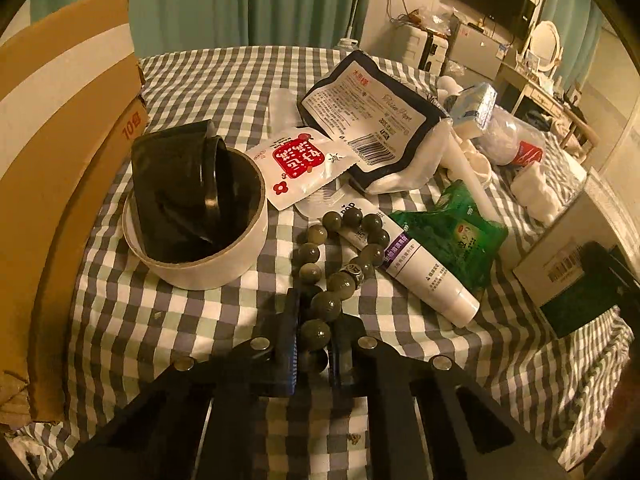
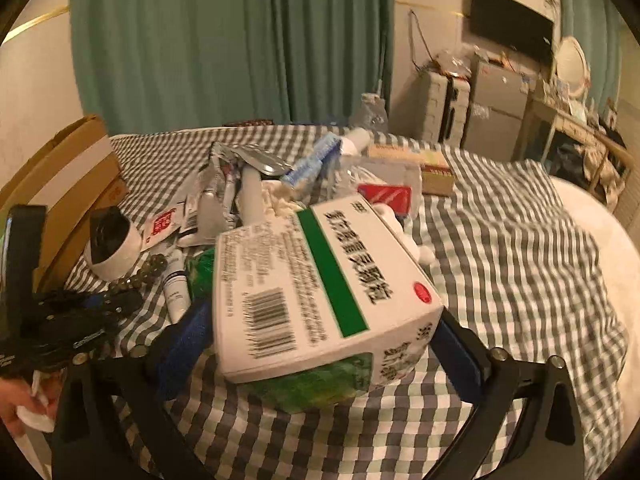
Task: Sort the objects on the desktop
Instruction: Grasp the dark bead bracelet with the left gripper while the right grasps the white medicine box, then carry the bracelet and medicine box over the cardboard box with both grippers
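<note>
- Far left: cardboard box (image 1: 60, 128) standing on edge beside the checked cloth (image 1: 160, 320); stiff and light, likely best taken by a flap edge.
- Just right of it: tape roll (image 1: 192, 216) lying flat with a loose black strip curled inside; rigid ring, sticky strip, best gripped across the wall of the ring.
- Near centre: bead bracelet (image 1: 340, 264) draped partly over the white tube (image 1: 424, 276), its near end between the fingers of the left gripper (image 1: 314, 340). Jaws narrow, pinched on one or two beads. Hard, smooth, round beads on a cord: slippery, prone to roll out, rest of the loop set to dangle and drag; squeeze squarely on one bead, lift slowly.
- Behind: red-and-white sachet (image 1: 300, 164) and dark tissue pack (image 1: 376, 116); soft, light, easy to crush.
- Right of the tube: green packet (image 1: 460, 236), limp and crinkly.
- Far right: medicine box (image 2: 316, 288) held across its width by the right gripper (image 2: 320, 344), raised over the cloth. Jaws wide, closed on both sides. Thin card, light, apt to dent; gentle pressure only.
</note>
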Motion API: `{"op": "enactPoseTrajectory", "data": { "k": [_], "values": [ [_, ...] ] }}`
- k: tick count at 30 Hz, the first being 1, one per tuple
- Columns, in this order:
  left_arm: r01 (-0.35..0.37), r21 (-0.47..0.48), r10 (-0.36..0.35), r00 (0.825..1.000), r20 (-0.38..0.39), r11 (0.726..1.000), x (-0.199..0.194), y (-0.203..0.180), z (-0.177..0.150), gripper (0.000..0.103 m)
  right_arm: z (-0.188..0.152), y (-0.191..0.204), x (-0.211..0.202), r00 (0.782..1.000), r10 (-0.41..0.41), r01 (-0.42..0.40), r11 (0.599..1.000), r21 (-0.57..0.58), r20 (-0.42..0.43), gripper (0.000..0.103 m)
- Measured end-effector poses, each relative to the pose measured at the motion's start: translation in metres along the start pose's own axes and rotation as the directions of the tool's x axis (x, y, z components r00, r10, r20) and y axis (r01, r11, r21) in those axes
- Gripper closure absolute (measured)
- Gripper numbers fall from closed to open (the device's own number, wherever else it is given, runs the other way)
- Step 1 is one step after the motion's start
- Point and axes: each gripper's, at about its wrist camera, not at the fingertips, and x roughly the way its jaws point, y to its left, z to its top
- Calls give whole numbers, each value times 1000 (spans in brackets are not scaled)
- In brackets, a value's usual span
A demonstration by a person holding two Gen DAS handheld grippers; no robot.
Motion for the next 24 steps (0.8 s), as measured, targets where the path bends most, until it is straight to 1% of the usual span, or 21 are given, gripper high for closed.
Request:
{"op": "enactPoseTrajectory", "data": {
  "k": [4,10,13,15,18,24],
  "values": [
    [5,-2,-5,1000,5,1000,-1,-2,-2,92,-1,-7,1,1000,21,-20,999,46,-8,15],
    [23,25,-23,999,30,999,-14,-12,1,92,-2,-9,-9,1000,-7,7,998,60,8,17],
    [49,-10,-49,998,26,999,-22,-15,6,92,-2,-12,-18,1000,-5,3,996,85,20,18],
    [59,-23,-58,998,28,998,-28,-17,8,92,-1,-12,-21,1000,-16,15,996,92,11,18],
    [48,31,-49,997,55,998,-44,-26,7,92,-1,-10,-29,999,-40,40,994,98,1,18],
    [63,56,-68,993,96,996,-78,-31,7,92,0,-6,-54,999,-24,21,991,135,27,18]
  ]
}}
